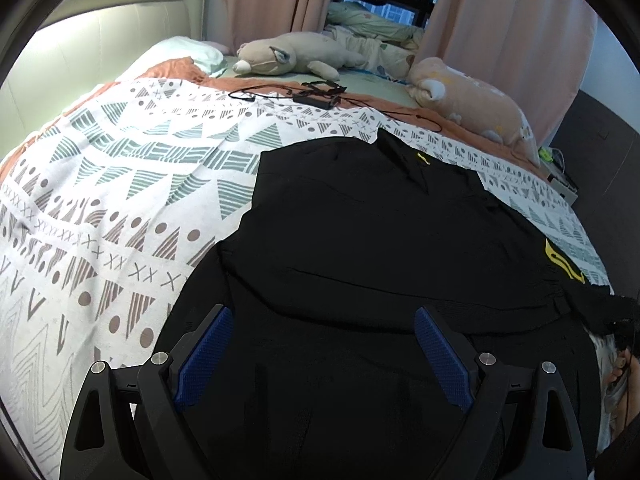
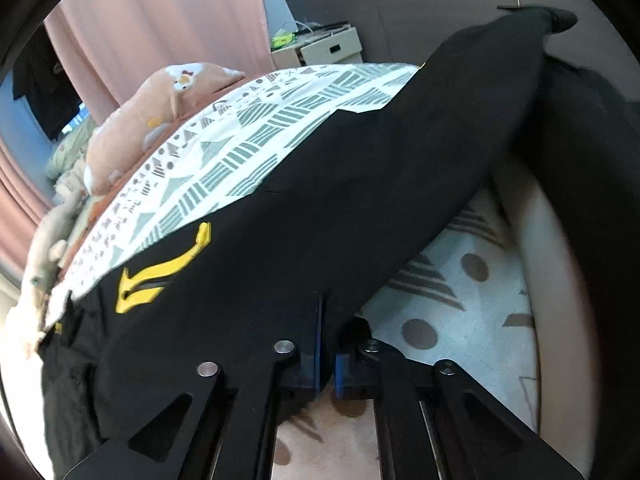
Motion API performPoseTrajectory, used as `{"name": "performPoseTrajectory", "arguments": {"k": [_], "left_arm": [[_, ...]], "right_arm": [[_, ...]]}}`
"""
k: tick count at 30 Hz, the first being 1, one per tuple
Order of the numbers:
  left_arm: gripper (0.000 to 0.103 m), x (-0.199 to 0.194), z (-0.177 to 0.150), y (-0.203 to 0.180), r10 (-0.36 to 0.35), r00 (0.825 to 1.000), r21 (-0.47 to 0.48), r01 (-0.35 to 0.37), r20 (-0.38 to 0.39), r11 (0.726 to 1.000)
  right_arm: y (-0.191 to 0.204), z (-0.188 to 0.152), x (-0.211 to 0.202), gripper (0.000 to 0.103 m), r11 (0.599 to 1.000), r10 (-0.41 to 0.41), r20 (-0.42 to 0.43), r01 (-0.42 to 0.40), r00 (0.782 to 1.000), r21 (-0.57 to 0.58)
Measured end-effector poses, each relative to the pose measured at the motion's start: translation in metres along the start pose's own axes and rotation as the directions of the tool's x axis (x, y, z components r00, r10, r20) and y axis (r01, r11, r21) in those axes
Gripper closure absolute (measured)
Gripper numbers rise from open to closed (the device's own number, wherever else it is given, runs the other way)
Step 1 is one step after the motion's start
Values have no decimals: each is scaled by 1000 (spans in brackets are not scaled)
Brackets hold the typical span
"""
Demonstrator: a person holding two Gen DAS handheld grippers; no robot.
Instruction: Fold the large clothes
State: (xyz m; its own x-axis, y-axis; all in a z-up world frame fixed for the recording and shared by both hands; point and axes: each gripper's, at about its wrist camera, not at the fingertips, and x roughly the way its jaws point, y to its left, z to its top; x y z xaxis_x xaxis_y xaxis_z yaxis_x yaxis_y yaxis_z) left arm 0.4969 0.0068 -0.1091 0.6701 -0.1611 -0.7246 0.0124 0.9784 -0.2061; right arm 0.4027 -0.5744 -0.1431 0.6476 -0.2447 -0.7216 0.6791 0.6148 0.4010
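A large black garment with a yellow logo lies spread on the patterned bedspread. My left gripper hovers low over its near part. Its blue pads stand wide apart, with nothing pinched between them. In the right wrist view, my right gripper is shut on the near edge of the black garment, beside the yellow logo. Fabric drapes over its left finger. A long part of the garment stretches away to the upper right, off the bedspread.
Two plush toys and a black charger with its cable lie at the far end of the bed. Pink curtains hang behind. A bedside box stands past the bed's corner.
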Motion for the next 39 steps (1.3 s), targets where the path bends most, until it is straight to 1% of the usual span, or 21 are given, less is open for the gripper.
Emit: {"name": "performPoseTrajectory", "arguments": {"k": [4,6,8,11,15,17,20,22,26,31,35,39], "left_arm": [[11,-4,3,2,-22,1000,-30,22,8,999],[11,-8,4,3,-32,999,-43,33,14,999],[11,-14,5,6,-63,998,-69,64,26,996],[11,-25,7,10,-119,992,-105,124,50,987],[11,-36,12,19,-132,988,-154,144,83,978],[11,-42,13,25,-161,982,-187,177,98,966],[11,-49,15,31,-190,975,-212,212,118,954],[11,-54,16,33,-205,970,-217,230,133,949],[11,-63,17,39,-219,963,-210,249,155,946],[9,-77,19,47,-231,953,-194,268,194,944],[9,-76,19,50,-225,957,-191,259,185,947],[9,-70,17,53,-221,962,-202,251,161,947]], "right_arm": [[21,10,-34,99,998,65,81,-63,995,-30],[32,11,-53,99,994,102,110,-98,989,-38],[46,13,-74,99,988,155,134,-150,979,-46],[73,11,-104,99,973,225,173,-212,959,-87],[118,-2,-140,99,936,335,196,-301,922,-181],[142,-10,-154,99,917,372,194,-328,908,-225],[175,-25,-168,99,881,436,173,-380,883,-281],[198,-38,-171,99,863,463,157,-404,872,-304],[233,-65,-171,99,837,493,109,-436,863,-331],[256,-89,-161,99,811,526,42,-486,850,-326],[282,-115,-148,99,782,541,-22,-512,841,-354],[307,-149,-118,99,759,532,-134,-541,836,-362]]}}
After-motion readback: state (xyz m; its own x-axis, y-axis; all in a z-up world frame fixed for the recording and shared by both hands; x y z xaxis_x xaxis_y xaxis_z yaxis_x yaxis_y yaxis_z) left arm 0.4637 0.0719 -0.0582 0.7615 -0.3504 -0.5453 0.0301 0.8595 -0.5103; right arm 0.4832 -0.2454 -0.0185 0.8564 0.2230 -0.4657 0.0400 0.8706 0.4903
